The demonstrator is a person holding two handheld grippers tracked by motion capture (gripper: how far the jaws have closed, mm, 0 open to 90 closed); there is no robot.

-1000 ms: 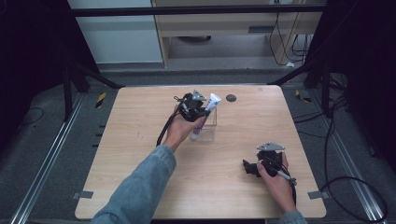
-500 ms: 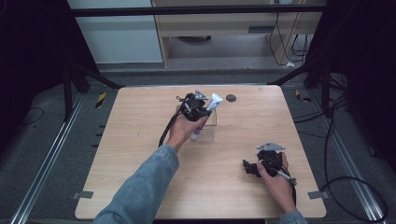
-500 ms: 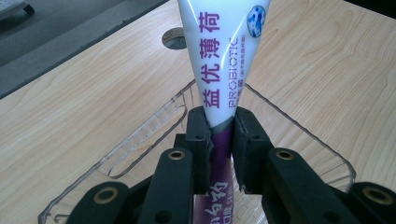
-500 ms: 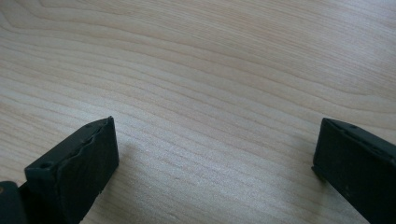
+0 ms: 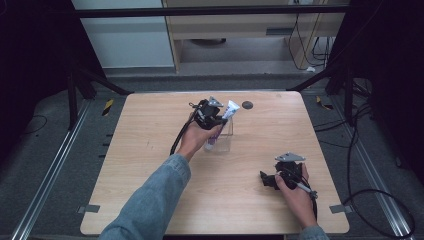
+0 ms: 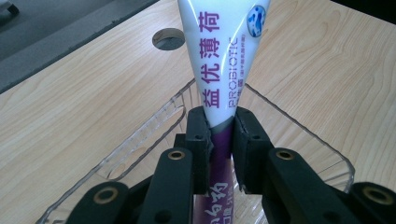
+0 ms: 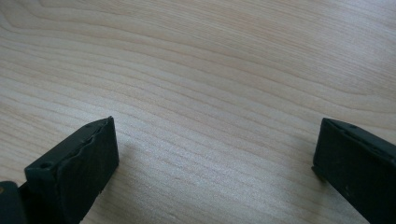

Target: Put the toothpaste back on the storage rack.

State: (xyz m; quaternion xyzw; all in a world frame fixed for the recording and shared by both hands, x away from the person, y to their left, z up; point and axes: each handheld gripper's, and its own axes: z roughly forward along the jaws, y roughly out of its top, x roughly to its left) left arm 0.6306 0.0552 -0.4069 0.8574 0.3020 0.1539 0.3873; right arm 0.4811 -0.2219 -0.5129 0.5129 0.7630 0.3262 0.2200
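The left gripper (image 6: 219,140) clamps a white-and-purple toothpaste tube (image 6: 224,60) over the clear plastic container (image 6: 154,126); at five o'clock, the right gripper (image 7: 215,154) rests with jaws apart.

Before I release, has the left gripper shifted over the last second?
No. The left gripper, shut on the toothpaste tube, sits at the same spot beside the round table hole.
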